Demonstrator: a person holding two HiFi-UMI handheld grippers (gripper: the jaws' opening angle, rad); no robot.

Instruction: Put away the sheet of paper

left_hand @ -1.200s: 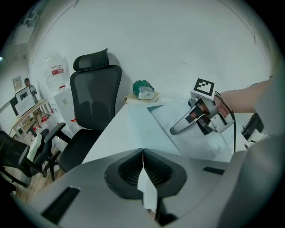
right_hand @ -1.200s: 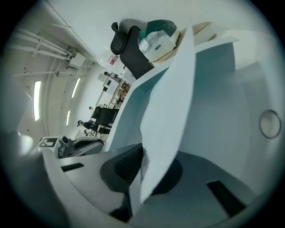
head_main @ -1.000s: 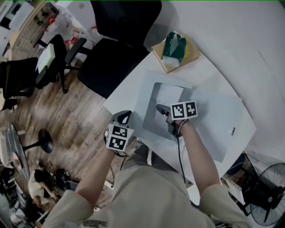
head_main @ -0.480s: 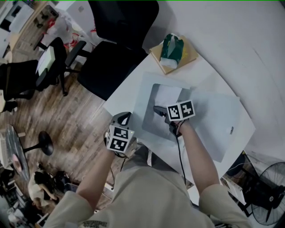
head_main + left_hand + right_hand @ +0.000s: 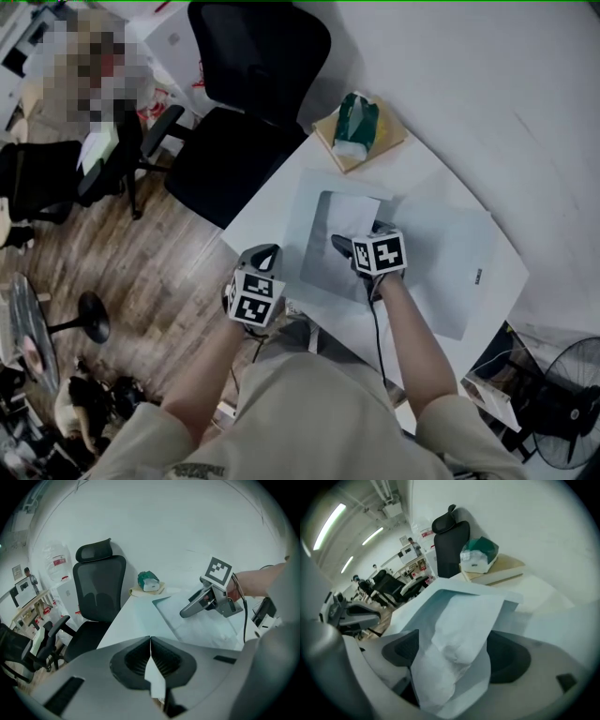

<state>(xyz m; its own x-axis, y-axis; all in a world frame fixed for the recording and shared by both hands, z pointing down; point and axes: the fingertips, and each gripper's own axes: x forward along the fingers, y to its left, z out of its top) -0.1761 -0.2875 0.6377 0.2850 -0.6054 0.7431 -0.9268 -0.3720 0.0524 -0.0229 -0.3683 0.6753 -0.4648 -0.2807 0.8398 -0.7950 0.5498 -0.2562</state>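
Observation:
The white sheet of paper [image 5: 353, 212] lies partly inside an open pale-grey folder [image 5: 312, 197] on the white table [image 5: 265, 202]. My right gripper [image 5: 341, 247] sits over the folder at the sheet's near end. Its jaws are opening wide, and the crumpled near end of the sheet [image 5: 457, 634] lies loosely between them without being pressed by the pads. In the right gripper view the right gripper [image 5: 454, 656] looks along the sheet. My left gripper [image 5: 263, 254] hangs at the table's near-left edge, jaws shut. A white sliver shows under its closed pads [image 5: 150, 641]; I cannot tell what it is.
A green tissue pack [image 5: 355, 123] rests on a tan book [image 5: 389, 134] at the table's far corner. A black office chair [image 5: 253, 84] stands just beyond the table's left edge. The folder's other leaf [image 5: 450, 272] spreads to the right. A floor fan [image 5: 562, 422] stands at lower right.
The right gripper's jaws have gone from shut on the sheet to wide apart, letting it go, and that gripper has drawn back slightly. The left gripper has barely moved.

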